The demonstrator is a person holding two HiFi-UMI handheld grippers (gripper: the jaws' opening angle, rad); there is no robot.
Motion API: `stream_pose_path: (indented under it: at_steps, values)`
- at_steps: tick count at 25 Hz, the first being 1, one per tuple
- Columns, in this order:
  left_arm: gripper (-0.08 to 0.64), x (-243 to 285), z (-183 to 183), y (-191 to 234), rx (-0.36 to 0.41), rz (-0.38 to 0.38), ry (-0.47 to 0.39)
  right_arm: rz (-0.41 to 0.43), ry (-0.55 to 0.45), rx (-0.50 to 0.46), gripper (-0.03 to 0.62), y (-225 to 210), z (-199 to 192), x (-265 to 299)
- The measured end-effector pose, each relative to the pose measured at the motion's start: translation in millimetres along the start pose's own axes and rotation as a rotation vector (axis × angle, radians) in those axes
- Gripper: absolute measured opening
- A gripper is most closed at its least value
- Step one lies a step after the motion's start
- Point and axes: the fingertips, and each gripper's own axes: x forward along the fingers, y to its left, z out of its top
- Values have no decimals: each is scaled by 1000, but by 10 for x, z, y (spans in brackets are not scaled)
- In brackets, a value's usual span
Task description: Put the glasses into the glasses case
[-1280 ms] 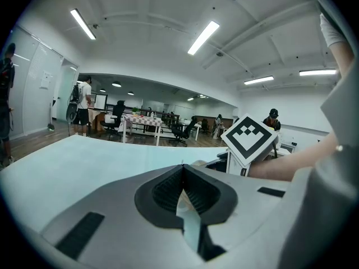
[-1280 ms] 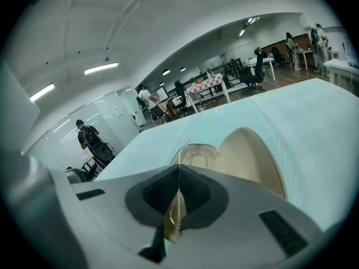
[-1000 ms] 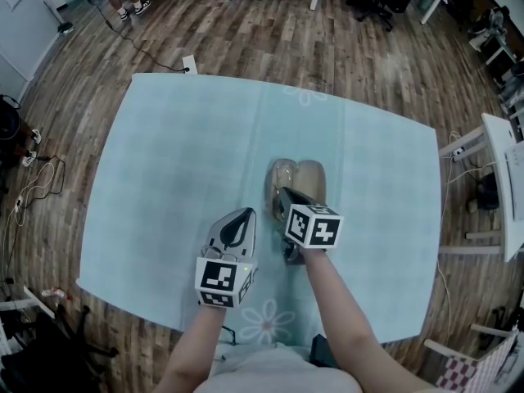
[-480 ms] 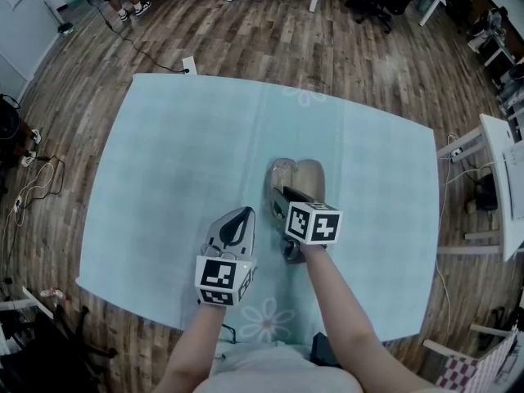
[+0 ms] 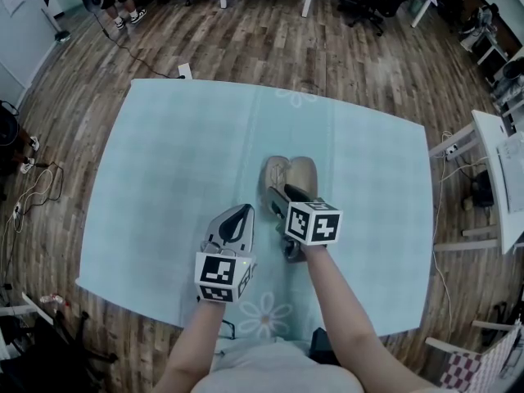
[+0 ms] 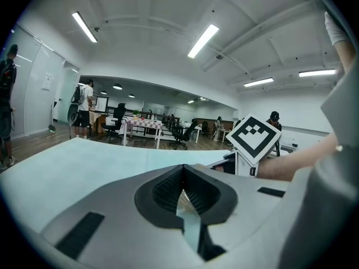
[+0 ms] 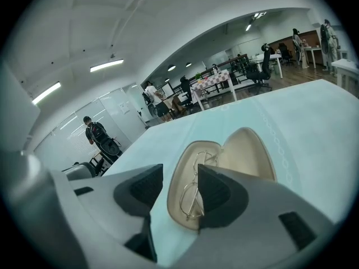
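Release step, seemingly complete: leaves glasses (image 7: 188, 199) lying in the left half of the open glasses case (image 7: 247, 150). Has just spread the jaws of right gripper (image 7: 178, 178), pads off the frame. Holds left gripper (image 6: 183, 170) pinched, empty. Next, likely: close the case.

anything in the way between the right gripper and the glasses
Nothing visible. The glasses already lie in the open glasses case, and the right gripper, whose jaws have just been opening, stands right before them with nothing held.
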Motion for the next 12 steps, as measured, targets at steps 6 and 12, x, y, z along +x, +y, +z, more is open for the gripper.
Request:
stream_pose_path:
  at_steps: [6, 12]
  values:
    - [9, -69, 65, -101, 16, -8, -26, 15, -16, -32, 141, 66, -14, -200]
    - [9, -164, 142, -250, 38, -17, -44, -8, -49, -90, 11, 86, -14, -460]
